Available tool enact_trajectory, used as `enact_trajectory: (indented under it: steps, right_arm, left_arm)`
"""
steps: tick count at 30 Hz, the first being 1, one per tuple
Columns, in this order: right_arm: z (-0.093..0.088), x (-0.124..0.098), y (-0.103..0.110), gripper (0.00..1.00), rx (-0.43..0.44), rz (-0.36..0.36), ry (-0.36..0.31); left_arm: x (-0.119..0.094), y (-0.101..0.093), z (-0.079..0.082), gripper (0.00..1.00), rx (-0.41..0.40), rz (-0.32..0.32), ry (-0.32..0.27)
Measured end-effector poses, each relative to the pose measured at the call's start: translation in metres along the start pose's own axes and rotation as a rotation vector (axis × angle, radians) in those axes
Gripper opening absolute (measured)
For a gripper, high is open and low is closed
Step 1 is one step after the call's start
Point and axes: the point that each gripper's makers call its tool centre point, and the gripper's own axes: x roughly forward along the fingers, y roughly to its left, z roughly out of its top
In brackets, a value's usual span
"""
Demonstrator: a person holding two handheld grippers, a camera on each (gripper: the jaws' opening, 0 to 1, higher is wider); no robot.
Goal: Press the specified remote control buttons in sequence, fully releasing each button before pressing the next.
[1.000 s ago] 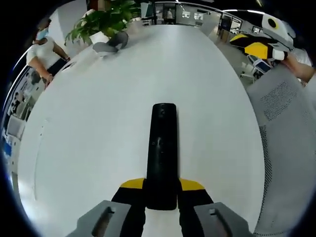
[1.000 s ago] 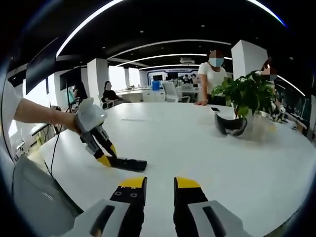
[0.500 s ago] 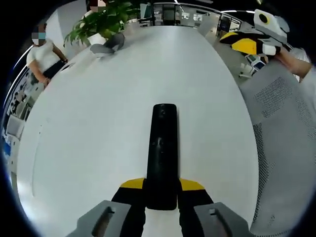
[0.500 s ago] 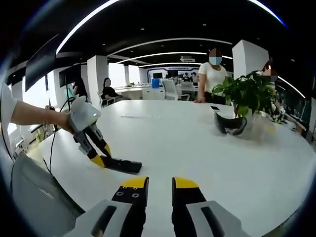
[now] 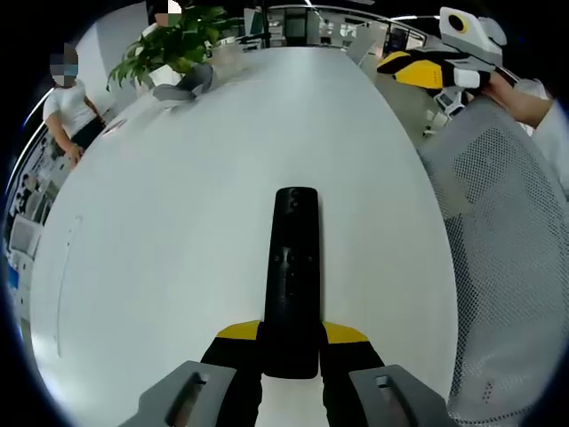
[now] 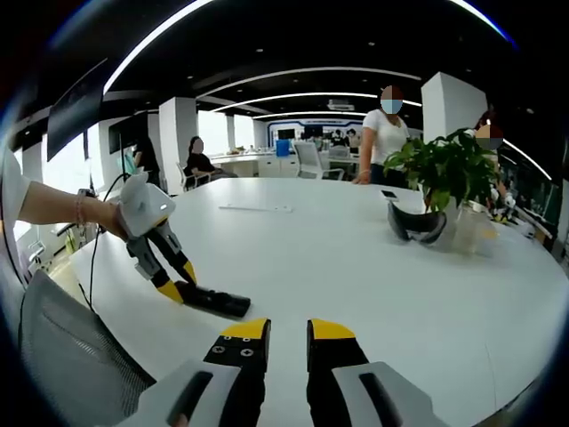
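Note:
A long black remote control [image 5: 293,258] points away from me over the white table [image 5: 160,231], its near end clamped between the yellow-tipped jaws of my left gripper [image 5: 292,331], which is shut on it. In the right gripper view, the same left gripper [image 6: 173,289] slants down from a person's hand, with the remote [image 6: 218,302] resting on the table [image 6: 356,267]. My right gripper [image 6: 288,329] hovers near the table's edge, to the right of the remote and apart from it. Its jaws stand a narrow gap apart with nothing between them. The right gripper [image 5: 404,64] also shows at the upper right of the left gripper view.
A potted plant [image 6: 449,169] and a dark headset [image 6: 413,227] sit at the far side of the table; the plant [image 5: 173,44] also shows in the left gripper view. A grey mesh chair [image 5: 507,222] stands beside the table. A person [image 6: 384,133] stands beyond it.
The remote stays clamped in my left gripper, which sits slightly lower and further left in the right gripper view. My right gripper's jaws have narrowed a little. Both views shifted slightly.

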Motion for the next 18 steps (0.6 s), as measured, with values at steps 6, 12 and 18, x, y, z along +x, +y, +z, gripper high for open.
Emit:
enact_trajectory:
  steps: [6, 12, 18]
  right_arm:
    - [0.000, 0.000, 0.000, 0.13, -0.003, 0.000, -0.001]
    - [0.001, 0.000, 0.001, 0.12, -0.002, 0.005, -0.003]
    - [-0.001, 0.001, 0.003, 0.12, -0.010, 0.013, 0.007]
  left_arm:
    - [-0.001, -0.007, -0.002, 0.23, 0.009, -0.005, -0.002]
    - [-0.002, -0.012, -0.003, 0.23, 0.013, -0.005, -0.001]
    - [-0.002, -0.019, -0.004, 0.23, 0.006, -0.001, -0.008]
